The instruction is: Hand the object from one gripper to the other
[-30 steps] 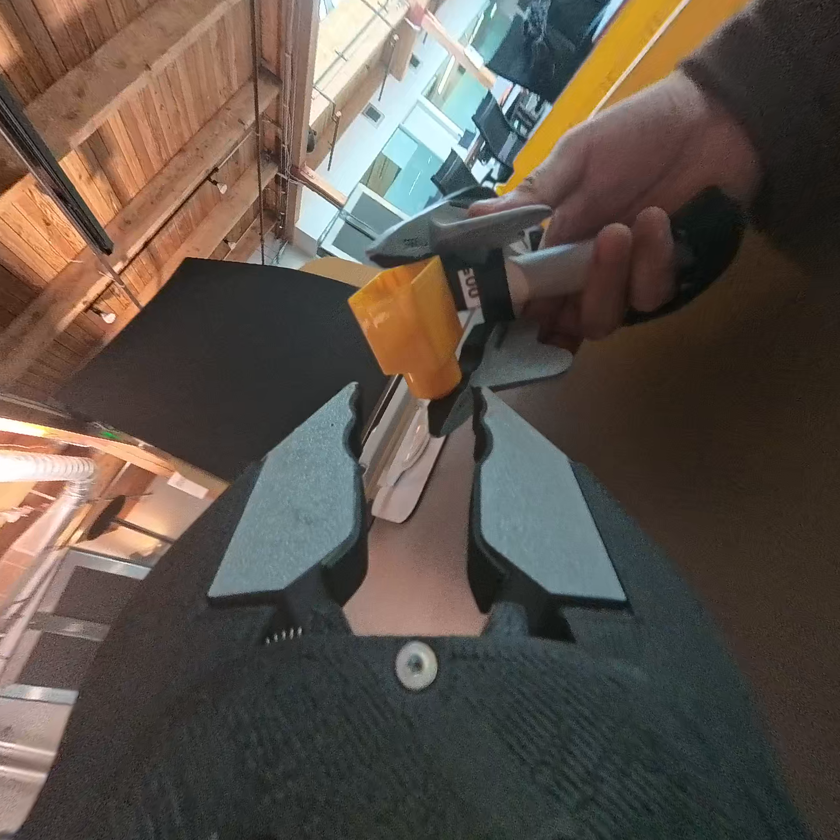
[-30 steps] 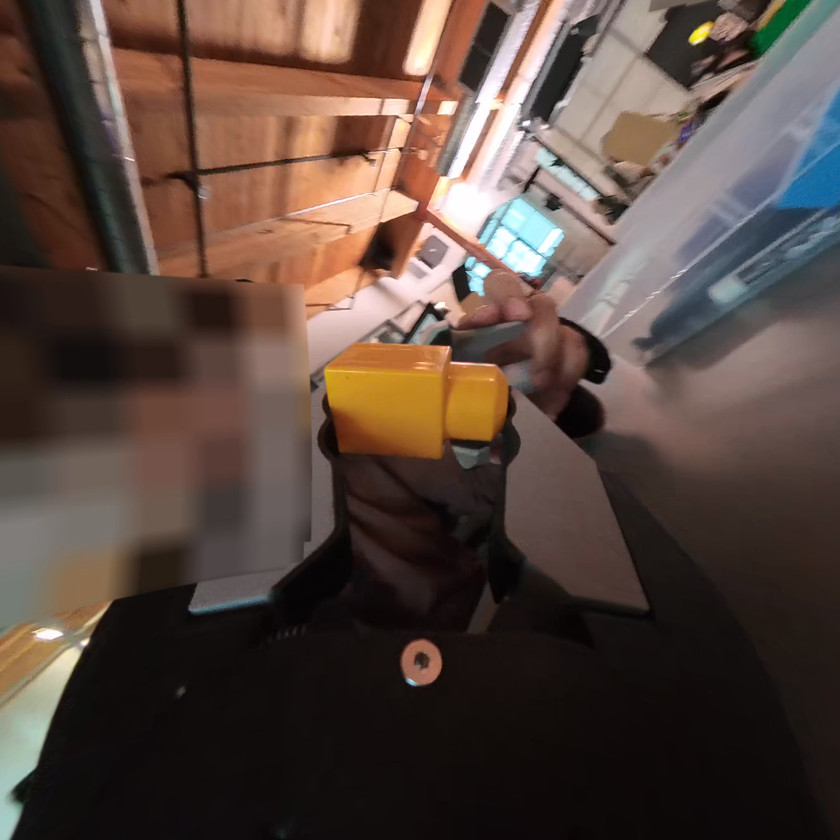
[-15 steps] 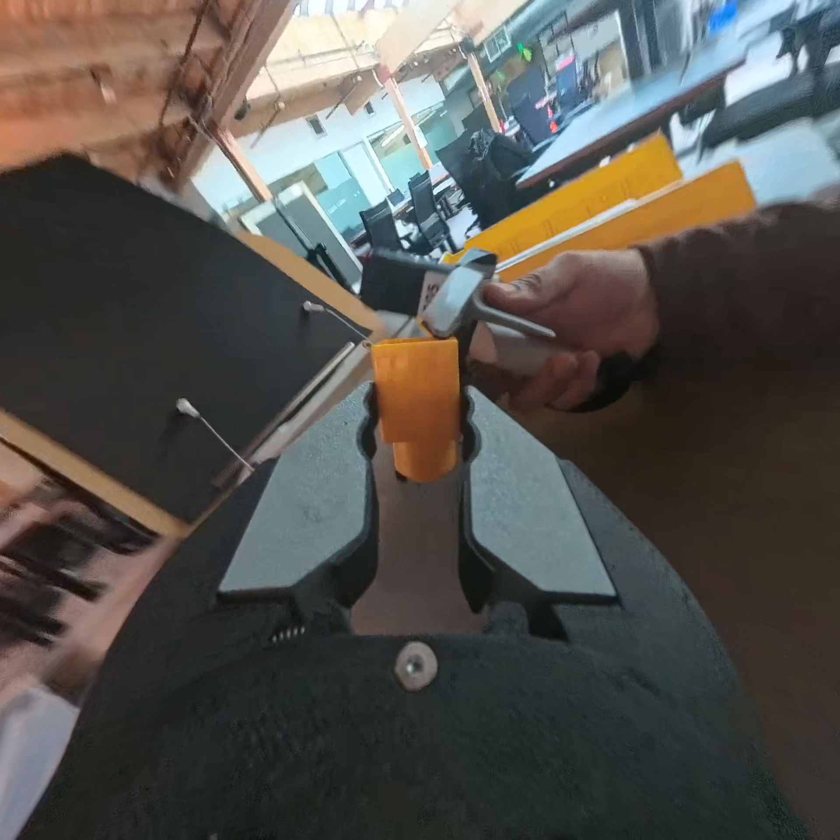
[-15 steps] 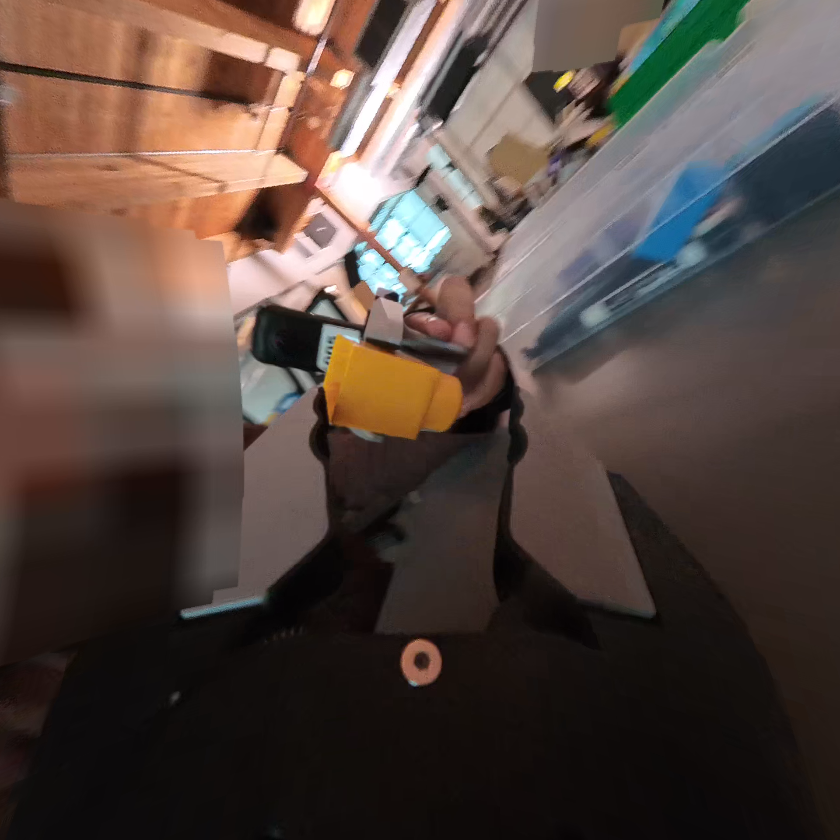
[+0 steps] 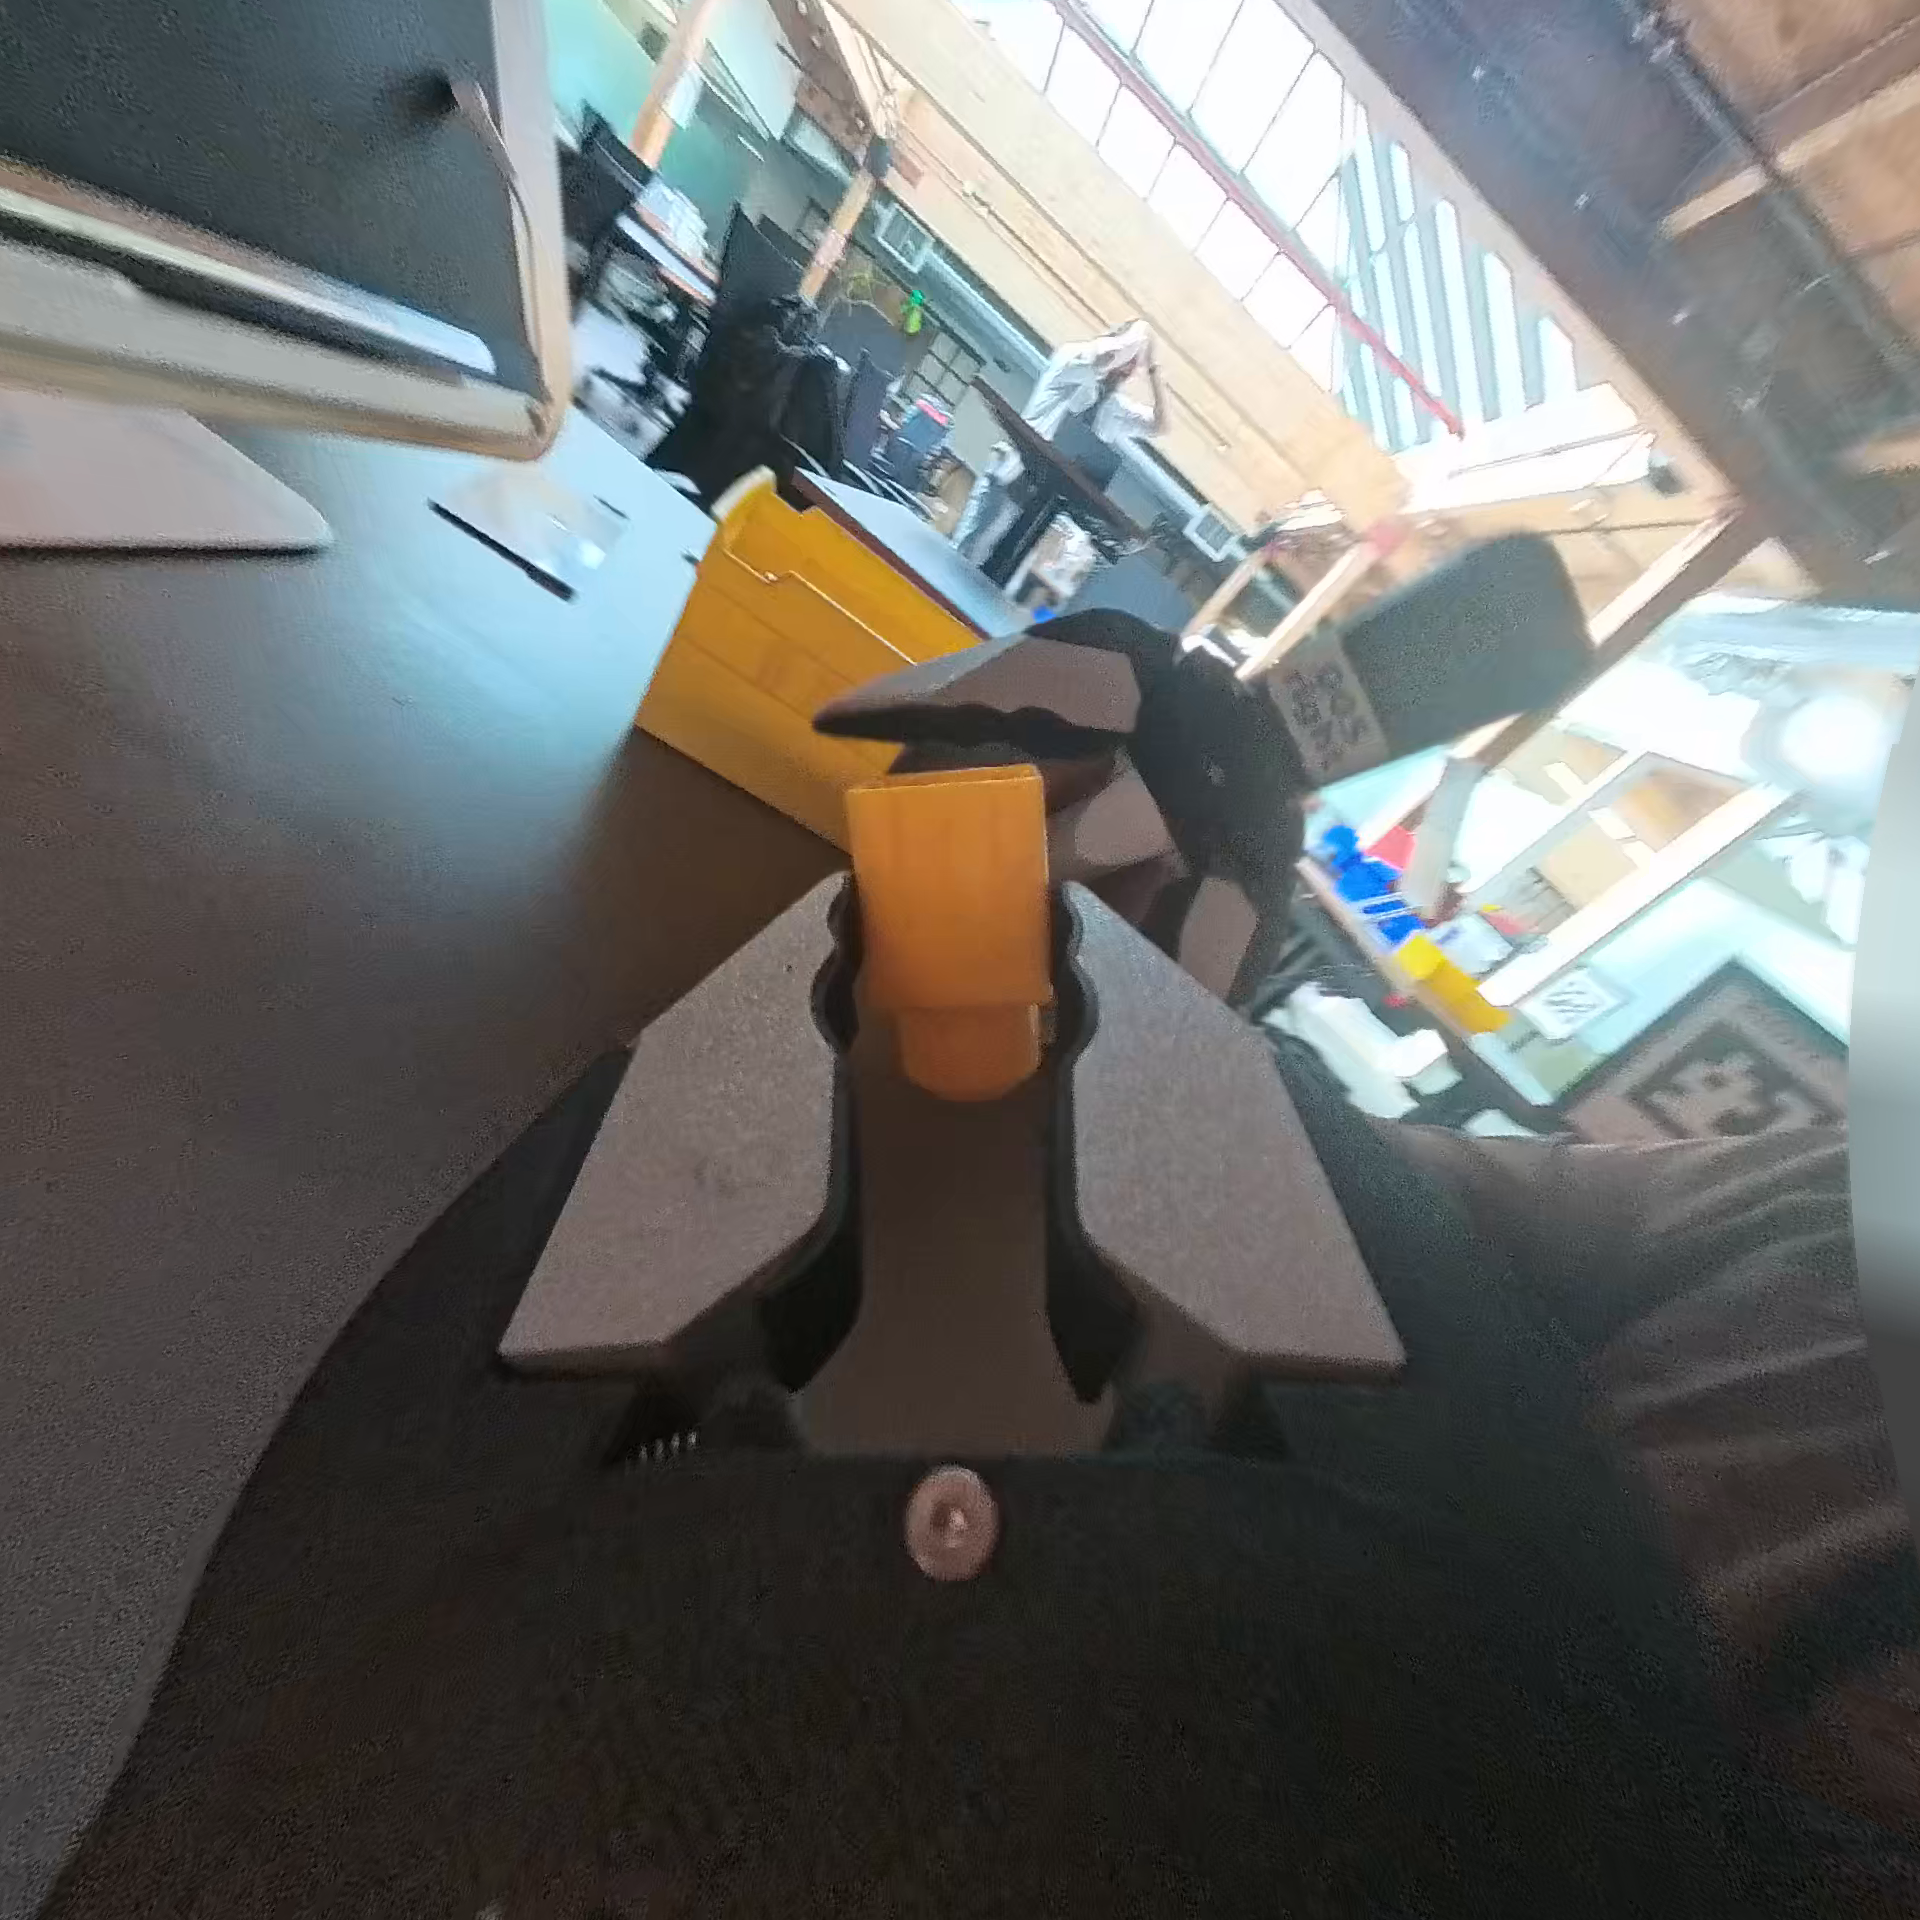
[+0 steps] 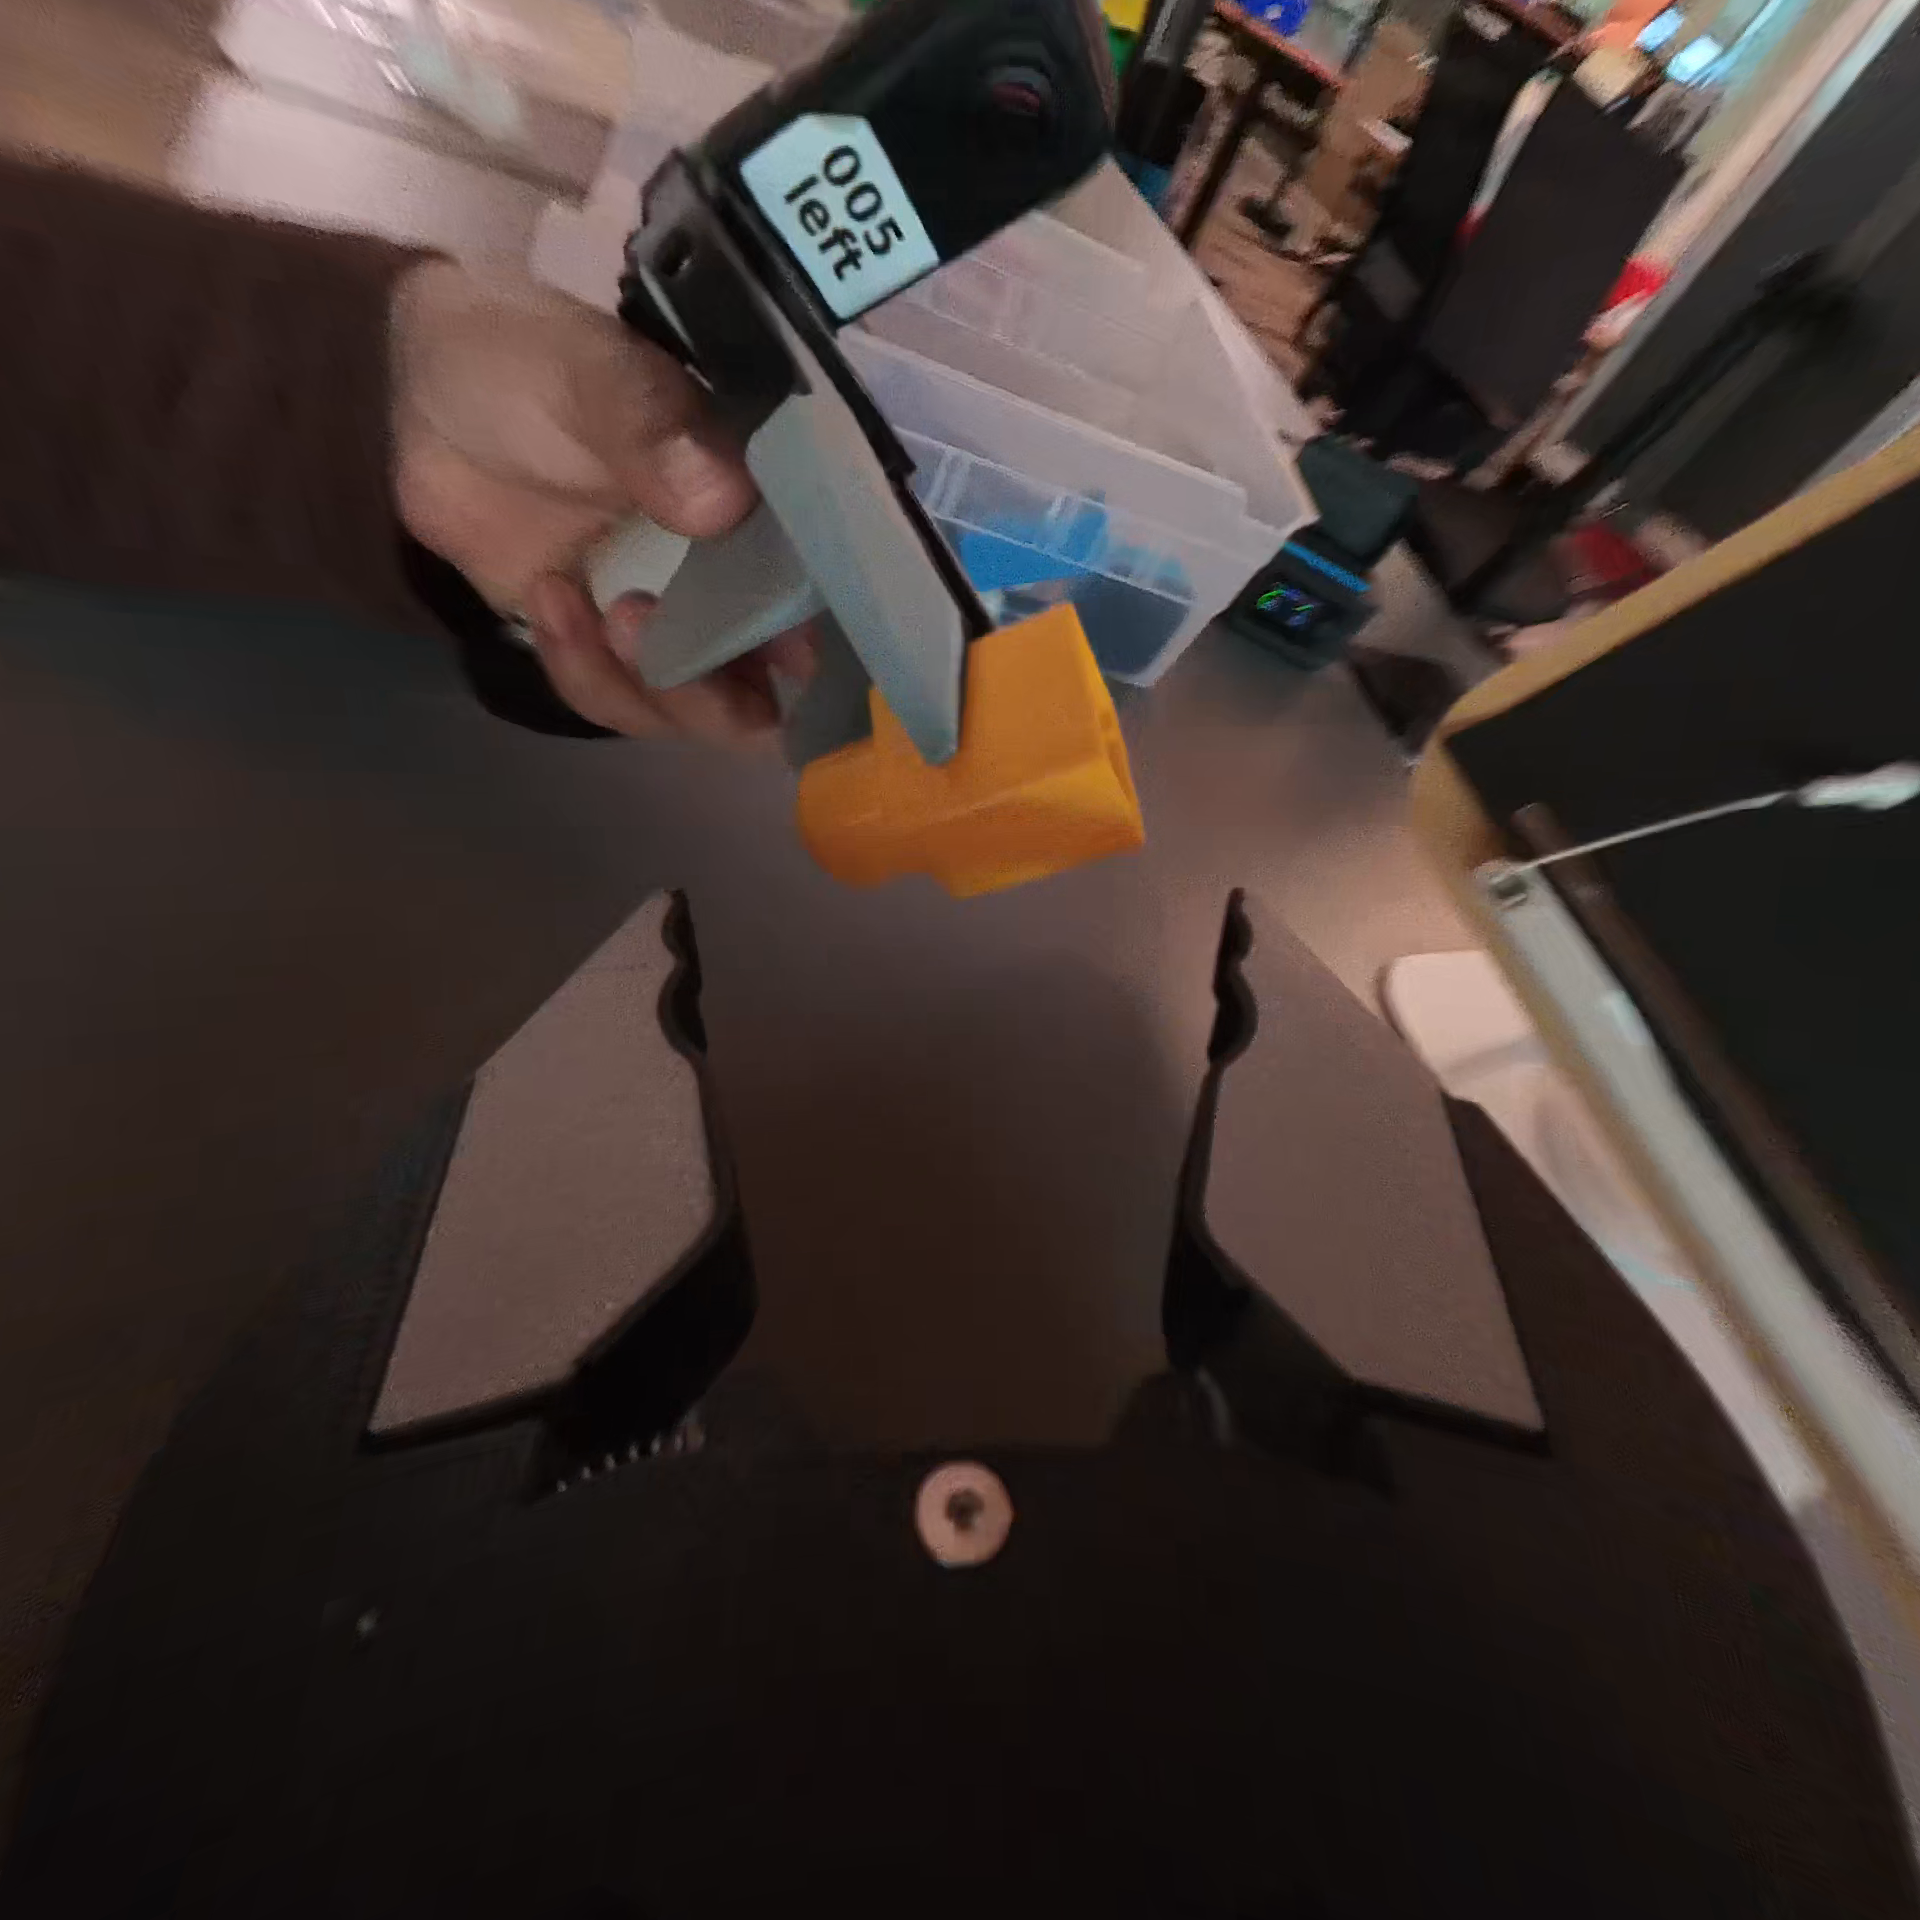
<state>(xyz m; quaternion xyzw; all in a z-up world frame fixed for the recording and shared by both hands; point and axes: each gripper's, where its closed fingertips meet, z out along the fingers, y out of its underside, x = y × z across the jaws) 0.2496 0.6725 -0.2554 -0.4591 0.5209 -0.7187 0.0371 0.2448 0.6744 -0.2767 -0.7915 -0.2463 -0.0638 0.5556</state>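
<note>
One orange block [image 5: 948, 935] pinched by left gripper [image 5: 951, 940]; right gripper [image 6: 956, 966] spread, empty.

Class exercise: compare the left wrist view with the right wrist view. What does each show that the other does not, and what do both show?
Only the left wrist view shows the yellow bin on the dark table and the right claw from outside. Only the right wrist view shows the person's hand holding the left claw, the clear plastic box, and the right claw open and empty. Both show the orange block gripped by the left claw.
</note>
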